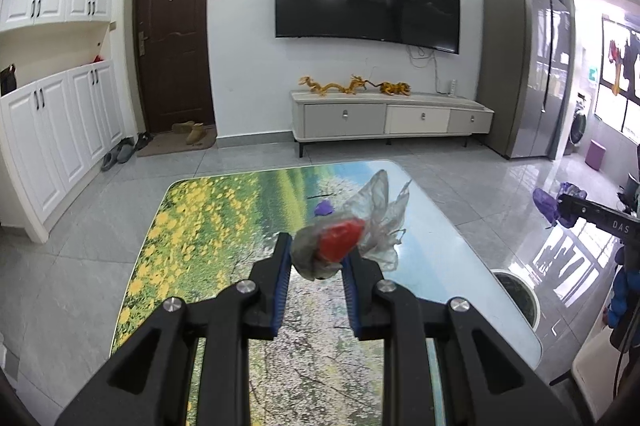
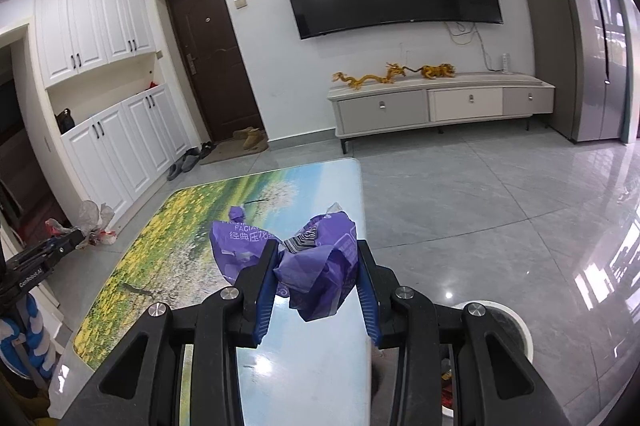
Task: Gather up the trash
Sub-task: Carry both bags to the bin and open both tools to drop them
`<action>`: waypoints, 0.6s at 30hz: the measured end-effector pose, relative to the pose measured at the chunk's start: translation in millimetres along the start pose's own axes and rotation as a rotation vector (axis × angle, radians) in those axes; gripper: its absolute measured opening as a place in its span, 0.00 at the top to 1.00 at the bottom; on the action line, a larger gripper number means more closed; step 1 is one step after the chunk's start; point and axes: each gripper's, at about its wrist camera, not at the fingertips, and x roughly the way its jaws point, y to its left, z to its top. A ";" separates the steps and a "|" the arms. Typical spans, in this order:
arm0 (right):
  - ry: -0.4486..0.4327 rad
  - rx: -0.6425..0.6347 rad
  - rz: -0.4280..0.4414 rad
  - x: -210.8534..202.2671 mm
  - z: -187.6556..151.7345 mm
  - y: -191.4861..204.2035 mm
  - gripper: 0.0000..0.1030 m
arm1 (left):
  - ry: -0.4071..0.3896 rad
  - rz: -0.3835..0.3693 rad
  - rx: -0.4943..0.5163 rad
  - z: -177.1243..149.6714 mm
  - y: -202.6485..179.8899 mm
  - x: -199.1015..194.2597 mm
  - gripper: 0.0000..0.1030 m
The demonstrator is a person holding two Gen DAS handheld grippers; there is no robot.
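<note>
Both grippers carried trash above the tabletop (image 1: 192, 226).
The left gripper (image 1: 318, 254) pinched a clear wrapper with a red scrap (image 1: 340, 236); the right gripper (image 2: 318, 266) pinched a crumpled purple packet (image 2: 320, 278).

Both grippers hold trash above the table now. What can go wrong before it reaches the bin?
1. The left gripper pinches only part of the clear plastic bag; it might slip out.
2. The purple wrapper hangs loose below the right gripper and may snag the table edge.
3. The white bin sits low beside the table, so a drop could miss.
</note>
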 end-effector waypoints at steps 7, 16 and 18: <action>0.001 0.055 -0.039 -2.2 -10.1 -26.6 0.67 | 0.014 -0.026 0.058 6.8 -27.1 12.2 0.78; 0.009 0.165 -0.069 1.6 -33.2 -77.3 0.67 | 0.055 -0.066 0.165 18.0 -81.5 43.1 0.78; 0.010 0.199 -0.081 2.1 -40.1 -92.5 0.67 | 0.067 -0.081 0.195 18.3 -98.5 49.6 0.78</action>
